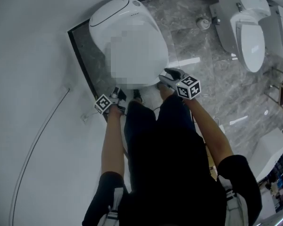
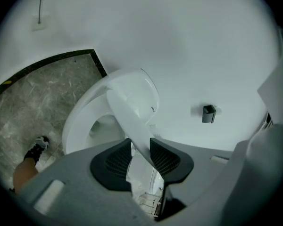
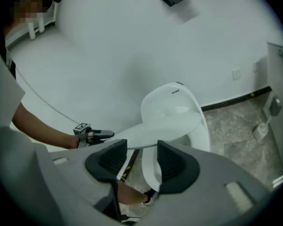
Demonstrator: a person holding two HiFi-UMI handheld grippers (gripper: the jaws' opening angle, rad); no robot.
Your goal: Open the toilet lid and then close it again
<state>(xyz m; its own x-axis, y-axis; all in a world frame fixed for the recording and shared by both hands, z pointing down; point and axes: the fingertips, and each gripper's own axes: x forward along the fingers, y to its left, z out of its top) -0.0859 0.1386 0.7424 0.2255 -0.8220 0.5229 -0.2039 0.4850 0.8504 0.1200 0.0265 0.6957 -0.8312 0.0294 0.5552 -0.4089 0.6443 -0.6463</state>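
Observation:
A white toilet stands against the wall, and its lid (image 1: 155, 51) is lifted partway off the seat ring (image 2: 80, 121). In the left gripper view the lid's edge (image 2: 132, 98) runs slanting between the two dark pads, and my left gripper (image 2: 140, 157) is shut on it. In the head view this gripper (image 1: 122, 95) sits at the lid's front left. My right gripper (image 1: 167, 74) is at the lid's front right. Its jaws (image 3: 141, 157) stand apart just under the front edge of the lid (image 3: 170, 121), with nothing between the pads. The left gripper (image 3: 101, 134) also shows beyond that edge.
A second white toilet (image 1: 247, 27) stands at the far right, with a floor drain (image 1: 203, 23) beside it. A cable (image 1: 37, 140) hangs down the white wall on the left. A small dark wall fitting (image 2: 208, 113) is behind the toilet. The person's shoe (image 2: 37, 147) rests on grey stone floor.

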